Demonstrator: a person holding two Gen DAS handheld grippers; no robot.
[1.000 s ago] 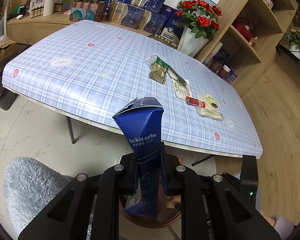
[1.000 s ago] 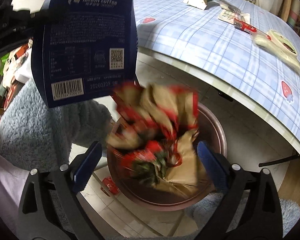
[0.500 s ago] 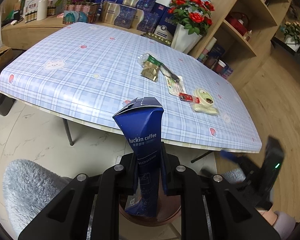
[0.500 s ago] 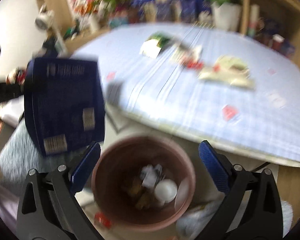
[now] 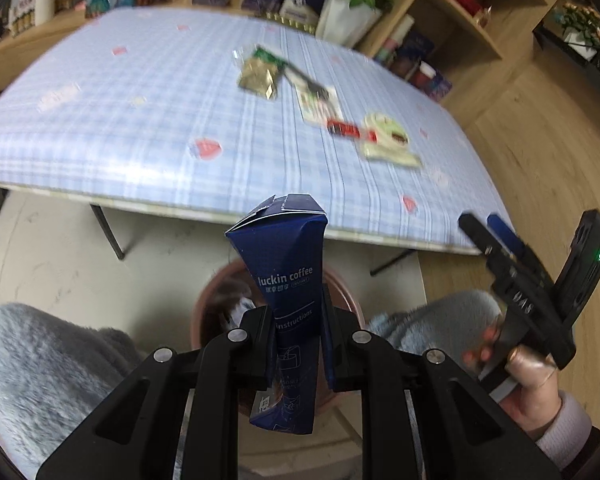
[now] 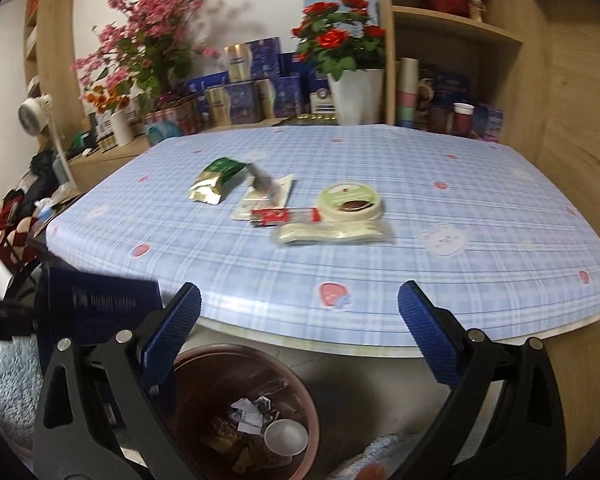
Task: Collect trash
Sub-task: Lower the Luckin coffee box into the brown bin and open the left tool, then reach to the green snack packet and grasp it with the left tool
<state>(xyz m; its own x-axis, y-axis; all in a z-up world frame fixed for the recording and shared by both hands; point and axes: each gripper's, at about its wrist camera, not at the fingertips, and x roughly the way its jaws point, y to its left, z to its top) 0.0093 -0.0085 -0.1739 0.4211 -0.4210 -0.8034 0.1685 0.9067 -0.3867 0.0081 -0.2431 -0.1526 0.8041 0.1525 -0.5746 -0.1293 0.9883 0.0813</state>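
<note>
Left wrist view: a crumpled blue coffee box (image 5: pixel 284 304) is being pinched near its lower half by the left gripper (image 5: pixel 298 344), whose jaws are closed almost fully onto it. The box is being held upright directly above the brown bin (image 5: pixel 342 292), which is standing on the floor just in front of the table (image 5: pixel 140 148). In the right wrist view the bin (image 6: pixel 300 392) is seen from above, already holding paper scraps and a small white cup, with its mouth unobstructed.

The right gripper (image 6: pixel 300 324) is being held with its jaws spread wide and nothing between them, and it is being pointed toward the table top. More trash is lying there near the middle: a green-and-gold pouch (image 6: pixel 216 180), a red wrapper (image 6: pixel 270 216), a round lidded cup (image 6: pixel 350 200) and a clear packet (image 6: pixel 332 234) just in front of it.

For the step in hand, judged as the drop of the box, the box is best kept centred over the bin's opening before the jaws are parted, and lowered somewhat so that it is not tipped onto the rim. The jaws should be opened cleanly and fully, since the creased card may cling to one pad. The empty gripper is well placed to be sent for the packet nearest the table edge.
</note>
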